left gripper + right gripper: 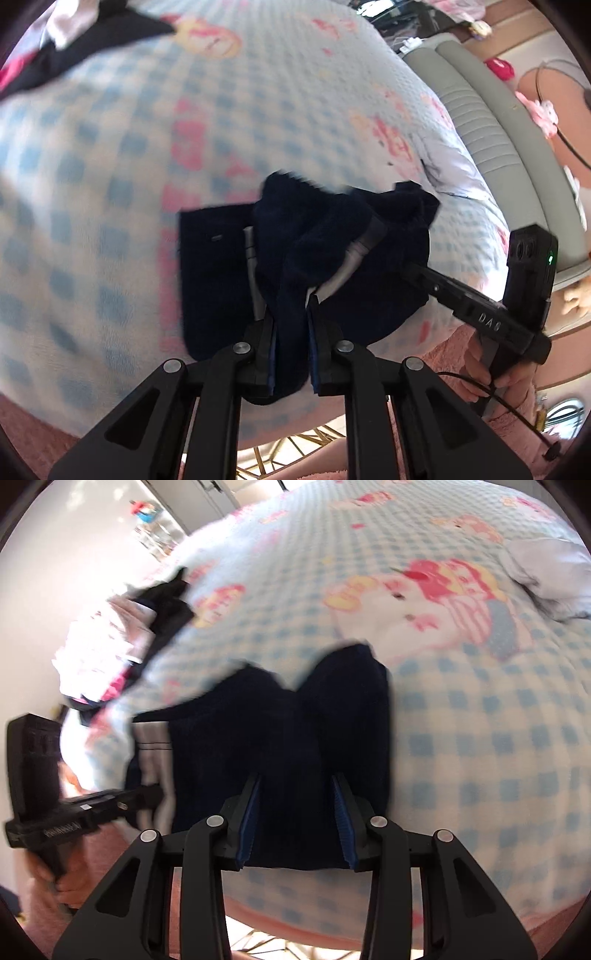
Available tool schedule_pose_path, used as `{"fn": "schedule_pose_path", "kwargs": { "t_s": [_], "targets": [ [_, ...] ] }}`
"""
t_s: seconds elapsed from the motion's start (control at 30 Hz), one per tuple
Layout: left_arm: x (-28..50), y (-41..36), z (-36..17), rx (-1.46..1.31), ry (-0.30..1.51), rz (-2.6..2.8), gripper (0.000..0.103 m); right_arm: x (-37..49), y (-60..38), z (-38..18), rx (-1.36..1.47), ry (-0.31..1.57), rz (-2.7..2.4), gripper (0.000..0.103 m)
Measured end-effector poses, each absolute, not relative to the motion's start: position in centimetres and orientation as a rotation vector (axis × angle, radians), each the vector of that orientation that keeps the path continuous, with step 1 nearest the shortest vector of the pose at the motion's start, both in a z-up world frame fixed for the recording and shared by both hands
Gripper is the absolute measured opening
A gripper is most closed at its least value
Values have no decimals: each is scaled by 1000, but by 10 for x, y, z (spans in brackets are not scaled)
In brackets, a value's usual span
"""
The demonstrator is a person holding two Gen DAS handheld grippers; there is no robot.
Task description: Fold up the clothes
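A dark navy garment with grey-white stripes lay bunched at the centre of the frame, on a blue-and-white checked blanket printed with pink cartoon figures. The left gripper was clenched on a fold of this navy cloth at lower centre. In the right wrist view, the right gripper had its fingers spread apart, with the cloth lying between them but not pinched. A heap of other clothes sat at the left of that frame.
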State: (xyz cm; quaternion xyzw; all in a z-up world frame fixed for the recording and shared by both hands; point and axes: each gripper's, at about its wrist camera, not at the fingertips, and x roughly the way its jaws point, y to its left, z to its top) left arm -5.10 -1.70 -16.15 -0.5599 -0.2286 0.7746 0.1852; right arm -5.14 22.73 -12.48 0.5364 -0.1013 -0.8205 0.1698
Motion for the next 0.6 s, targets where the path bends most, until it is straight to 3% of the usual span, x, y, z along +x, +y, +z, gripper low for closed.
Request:
{"fn": "schedule_pose_path", "kwargs": {
  "t_s": [0.1,0.2,0.33,0.43,0.6],
  "targets": [
    [-48,-23,-163,-1583,-649,2161,18,-48,230,-133,1541,-293,-2324,36],
    [-45,-29,-148,-1573,-563,2204,31,-46,235,-124,1528,-301,-2333,36],
    [-35,-34,-112,-1487,-381,2355,31,-42,239,-105,1467,-314,-2345,36],
    [-36,-32,-103,-1369,-457,2338,33,-44,234,-93,1415,-311,-2348,39],
    [-62,-1,-122,-1388,-377,2302,34,-45,203,-102,1435,-149,-2325,39]
  ]
}}
